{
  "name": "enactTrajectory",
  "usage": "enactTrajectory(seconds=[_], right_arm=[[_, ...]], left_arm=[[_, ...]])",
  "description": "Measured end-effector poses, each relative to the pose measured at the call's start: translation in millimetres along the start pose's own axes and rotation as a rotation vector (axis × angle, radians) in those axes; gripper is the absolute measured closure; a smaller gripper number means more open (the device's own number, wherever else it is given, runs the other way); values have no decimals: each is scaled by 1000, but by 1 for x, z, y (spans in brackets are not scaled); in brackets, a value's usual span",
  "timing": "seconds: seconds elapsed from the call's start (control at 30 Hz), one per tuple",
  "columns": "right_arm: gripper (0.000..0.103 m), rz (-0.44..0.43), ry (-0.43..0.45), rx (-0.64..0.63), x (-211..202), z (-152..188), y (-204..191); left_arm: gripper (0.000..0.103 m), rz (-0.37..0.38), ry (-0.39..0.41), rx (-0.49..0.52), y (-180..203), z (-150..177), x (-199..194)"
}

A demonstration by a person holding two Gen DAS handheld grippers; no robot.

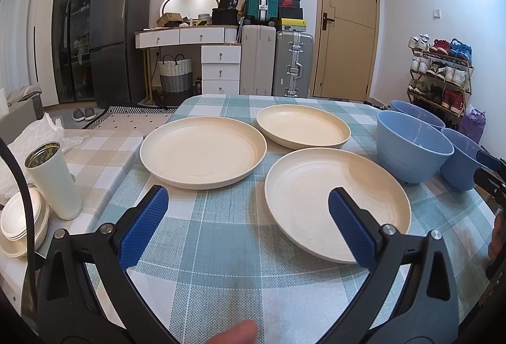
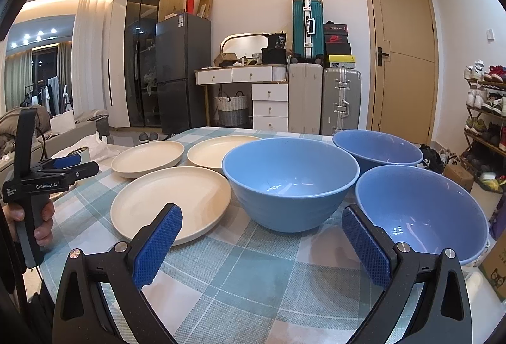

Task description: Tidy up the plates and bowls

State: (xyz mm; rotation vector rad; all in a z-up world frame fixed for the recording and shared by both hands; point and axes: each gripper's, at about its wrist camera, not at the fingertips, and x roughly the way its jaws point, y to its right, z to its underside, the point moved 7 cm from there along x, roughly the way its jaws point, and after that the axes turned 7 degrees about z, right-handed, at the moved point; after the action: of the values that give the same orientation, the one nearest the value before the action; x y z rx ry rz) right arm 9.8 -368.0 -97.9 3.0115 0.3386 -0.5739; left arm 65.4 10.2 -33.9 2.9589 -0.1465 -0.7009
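While both grippers hang wide with nothing held, left gripper sits just before the near plate, right gripper before the near bowl and middle bowl. All rest on the checked surface. Plates look light, stiff, smooth matte, likely plastic: pinch the raised rim. Bowls probably slicker; grip the wall at the lip. Further off: two plates, then the far bowl.

Home, fridge, shoe rack, suitcases
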Motion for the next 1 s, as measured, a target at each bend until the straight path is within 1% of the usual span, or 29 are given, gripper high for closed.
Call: enactTrajectory(seconds=[0.1,0.17,0.3,0.43,0.57,0.67,0.77,0.87,1.0], right_arm=[[0,3,-25,6,6,2,1],[0,-12,-49,16,7,3,-1],[0,4,-66,-6,7,-4,-6],[0,-10,-84,-16,4,-13,-16],[0,-28,-120,-13,7,-21,-27],[0,-49,-123,5,7,-28,-34],[0,-44,-122,-7,8,-36,-42],[0,-62,-124,-11,11,-44,-52],[0,-81,-145,-25,19,-55,-67]], left_arm=[[2,-13,-4,-8,0,0,0],[2,-11,-17,-10,-1,1,1],[2,-16,-46,-5,1,-1,1],[2,-20,-59,-9,-1,-3,-3],[2,-49,-60,2,-6,-9,-8],[2,-59,-59,-11,-12,-15,-12],[2,-54,-60,-31,-18,-20,-17],[2,-60,-59,-41,-23,-28,-21],[2,-91,-65,-59,-33,-37,-25]])
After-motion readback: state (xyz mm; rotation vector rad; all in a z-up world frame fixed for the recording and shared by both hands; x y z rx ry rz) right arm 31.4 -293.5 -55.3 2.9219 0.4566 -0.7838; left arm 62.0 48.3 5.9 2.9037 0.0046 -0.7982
